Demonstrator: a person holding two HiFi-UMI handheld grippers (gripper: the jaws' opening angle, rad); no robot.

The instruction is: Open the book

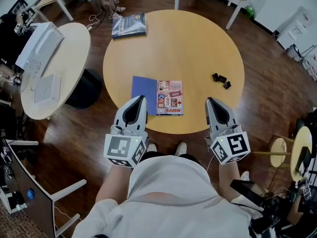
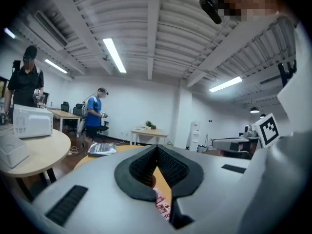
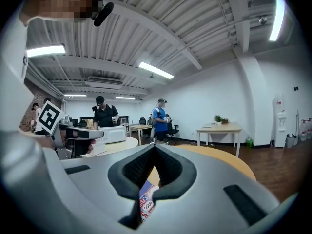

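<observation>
A thin book with a colourful sticker-like cover lies flat near the front of the round wooden table. A plain blue sheet or cover spreads out from its left side. My left gripper is shut and empty, its tip over the blue part's near left corner. A strip of the book shows below its jaws. My right gripper is also shut and empty, to the right of the book and apart from it. In the right gripper view the book peeks out under the closed jaws.
A dark magazine lies at the table's far edge. Small black parts sit at the right. A second round table on the left carries a white box. Two people stand at the back of the room.
</observation>
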